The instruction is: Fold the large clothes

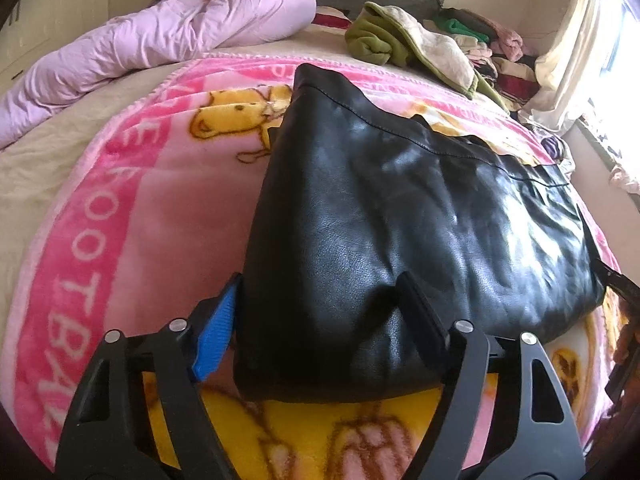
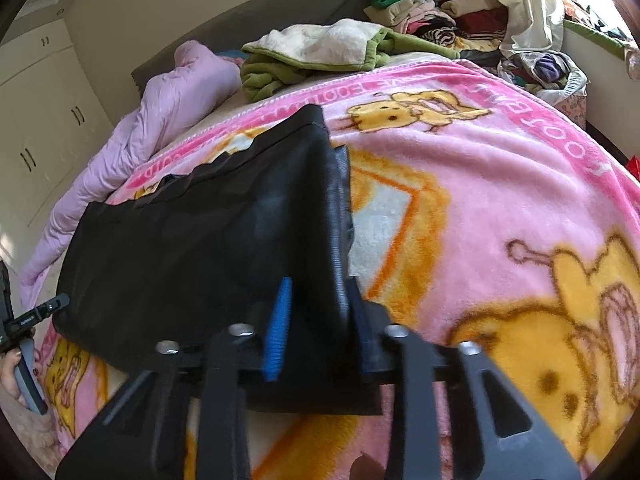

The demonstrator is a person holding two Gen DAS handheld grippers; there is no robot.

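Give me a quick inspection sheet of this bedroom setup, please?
Surface: pink cartoon blanket over the bed.
Job's things: black leather garment, folded, lying flat.
Clutter: green fleece, lilac duvet, clothes pile.
Grippers: left claw straddles the garment's near corner, jaws wide; right claw has the opposite corner between its jaws.
Cables: nothing seen.
Surroundings: cream wardrobe, curtain by a bright window.
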